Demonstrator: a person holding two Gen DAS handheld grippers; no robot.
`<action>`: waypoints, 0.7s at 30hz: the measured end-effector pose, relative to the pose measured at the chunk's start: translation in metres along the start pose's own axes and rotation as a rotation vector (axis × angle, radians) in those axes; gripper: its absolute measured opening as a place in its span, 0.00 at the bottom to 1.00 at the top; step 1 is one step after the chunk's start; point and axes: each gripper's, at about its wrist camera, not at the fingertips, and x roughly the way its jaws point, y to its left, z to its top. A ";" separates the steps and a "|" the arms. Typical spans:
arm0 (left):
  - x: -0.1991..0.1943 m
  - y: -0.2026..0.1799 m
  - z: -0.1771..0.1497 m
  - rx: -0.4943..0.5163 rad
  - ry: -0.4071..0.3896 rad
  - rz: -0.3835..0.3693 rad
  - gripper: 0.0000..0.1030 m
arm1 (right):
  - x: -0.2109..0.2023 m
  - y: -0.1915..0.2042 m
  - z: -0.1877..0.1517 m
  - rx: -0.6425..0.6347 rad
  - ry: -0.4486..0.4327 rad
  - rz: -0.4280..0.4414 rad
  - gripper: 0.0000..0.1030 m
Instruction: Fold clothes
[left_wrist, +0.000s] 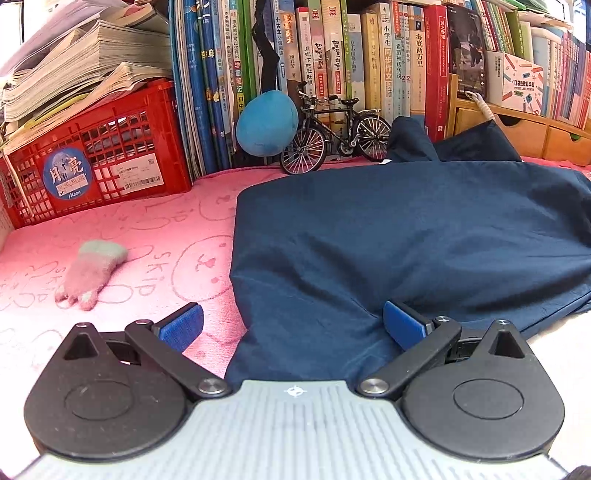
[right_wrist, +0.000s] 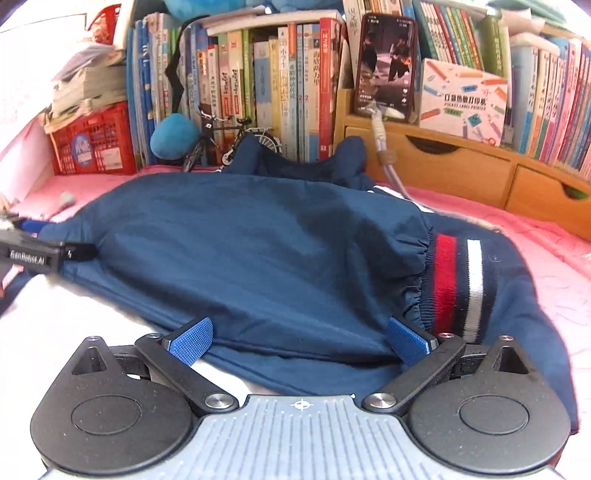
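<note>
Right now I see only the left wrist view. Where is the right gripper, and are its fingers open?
Observer: The right gripper is at the near edge of the navy garment. Its fingers are open and pinch nothing.
Operator: Does the garment have any mark at that end?
Observer: Yes, a ribbed band with red and white stripes lies just beyond the gripper's right-hand finger.
Operator: Is there cloth past the band?
Observer: Yes, more navy cloth continues to the right of it, over the pink cover.
</note>
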 end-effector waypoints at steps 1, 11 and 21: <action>0.000 0.000 0.000 -0.003 0.001 -0.001 1.00 | -0.003 0.001 -0.003 -0.021 -0.006 -0.007 0.98; 0.001 0.007 -0.004 -0.071 0.013 0.080 1.00 | 0.004 -0.012 -0.008 0.072 0.037 0.005 1.00; -0.020 0.054 -0.018 -0.154 0.060 0.069 1.00 | 0.003 -0.008 -0.007 0.057 0.037 -0.025 1.00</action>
